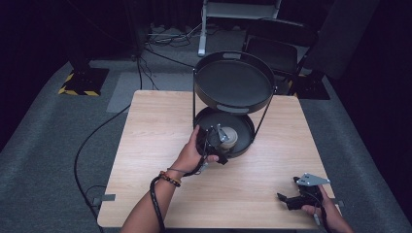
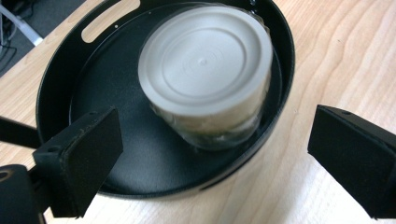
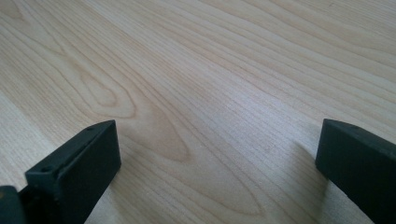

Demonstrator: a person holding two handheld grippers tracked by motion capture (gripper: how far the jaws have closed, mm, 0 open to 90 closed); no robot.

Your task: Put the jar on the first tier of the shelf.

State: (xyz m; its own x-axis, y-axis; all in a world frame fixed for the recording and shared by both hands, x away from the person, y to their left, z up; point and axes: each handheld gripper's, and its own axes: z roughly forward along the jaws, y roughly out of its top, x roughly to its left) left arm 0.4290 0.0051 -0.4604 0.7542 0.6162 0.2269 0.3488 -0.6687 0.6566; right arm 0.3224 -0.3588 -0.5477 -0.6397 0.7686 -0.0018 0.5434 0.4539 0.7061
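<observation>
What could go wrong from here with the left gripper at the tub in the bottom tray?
1. The left gripper is open with one jaw over the lower tray and one outside its rim; closing as is might catch the rim rather than the tub.
2. Lifting the tub may bump the upper tray directly above.

Lidded tub (image 2: 205, 79) inside black round tray (image 2: 60, 74), hand-held gripper (image 2: 212, 163) jaws wide apart.

High overhead; tong cameras close above table (image 3: 210, 93).
</observation>
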